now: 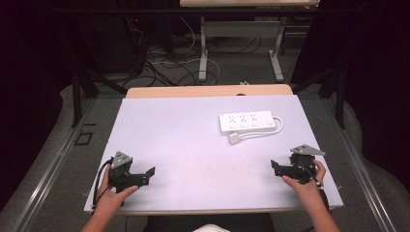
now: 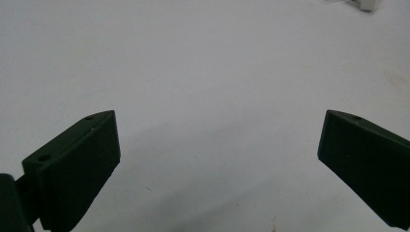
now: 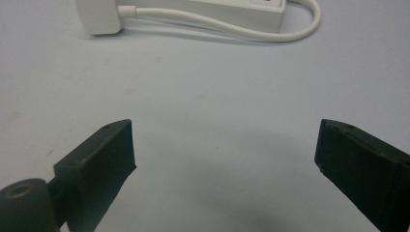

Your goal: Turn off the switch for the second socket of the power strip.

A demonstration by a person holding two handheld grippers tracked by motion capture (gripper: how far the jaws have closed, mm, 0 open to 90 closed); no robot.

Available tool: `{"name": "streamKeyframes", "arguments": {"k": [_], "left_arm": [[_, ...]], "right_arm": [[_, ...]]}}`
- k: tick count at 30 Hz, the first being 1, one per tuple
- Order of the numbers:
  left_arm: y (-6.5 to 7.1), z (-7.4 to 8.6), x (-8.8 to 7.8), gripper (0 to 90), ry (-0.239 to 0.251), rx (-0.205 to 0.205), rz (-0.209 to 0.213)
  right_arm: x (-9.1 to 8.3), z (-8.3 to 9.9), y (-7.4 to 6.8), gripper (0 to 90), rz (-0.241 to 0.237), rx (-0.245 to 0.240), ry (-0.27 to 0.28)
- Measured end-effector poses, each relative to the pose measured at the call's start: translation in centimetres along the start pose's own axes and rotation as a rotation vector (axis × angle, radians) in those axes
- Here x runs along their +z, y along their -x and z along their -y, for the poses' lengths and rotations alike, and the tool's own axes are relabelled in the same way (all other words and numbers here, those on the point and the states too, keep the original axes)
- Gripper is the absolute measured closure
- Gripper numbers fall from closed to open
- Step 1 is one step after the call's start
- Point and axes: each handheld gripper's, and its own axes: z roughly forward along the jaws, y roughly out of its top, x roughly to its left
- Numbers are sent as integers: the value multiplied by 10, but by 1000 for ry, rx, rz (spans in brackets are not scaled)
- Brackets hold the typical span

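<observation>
here, a white power strip [image 1: 247, 122] lies on the white table [image 1: 193, 145], in the far right part of the surface, set roughly parallel to the far edge. its white cable [image 1: 270, 131] loops out from the strip's right end, curves back along the near side of the strip and ends in a white plug [image 1: 234, 138] that rests flat on the surface just in front of the strip's left half, close to the strip though the pictures do not settle whether they touch. in the right gripper view the plug [image 3: 99, 17] sits at the top left with the cable [image 3: 270, 35] sweeping to the right and back up to the strip's end [image 3: 261, 12].

the left gripper [image 1: 150, 172] is held low near the near left corner of the surface, its jaws pointing toward the middle of the table; in the left gripper view [image 2: 217, 145] the jaws stand released and wide apart, with bare table between them. the right gripper [image 1: 274, 166] is held near the near right corner, close to the right edge, jaws pointing inward toward the left one. in the right gripper view [image 3: 225, 145] its jaws are likewise released and spread wide, grasping nothing, well apart from the plug and the strip ahead of them. the two grippers are well apart from each other across the near edge.
</observation>
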Motion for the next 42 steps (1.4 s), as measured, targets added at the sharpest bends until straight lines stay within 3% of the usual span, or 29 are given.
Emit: {"name": "streamKeyframes", "arguments": {"k": [8,13,23,32,42], "left_arm": [[2,0,-4,15,13,-2,-14],[2,0,-5,17,10,-2,-19],[3,1,-5,20,7,0,-21],[2,2,-5,22,3,-10,-23],[2,2,-5,24,4,-12,-25]], "right_arm": [[-4,-16,-16,68,-38,-22,-2],[-2,-25,-17,68,-50,-31,-26],[2,-57,-22,90,-67,-94,-47],[4,-79,-23,139,-78,-100,-55],[10,-107,-24,154,-93,-141,-90]]}}
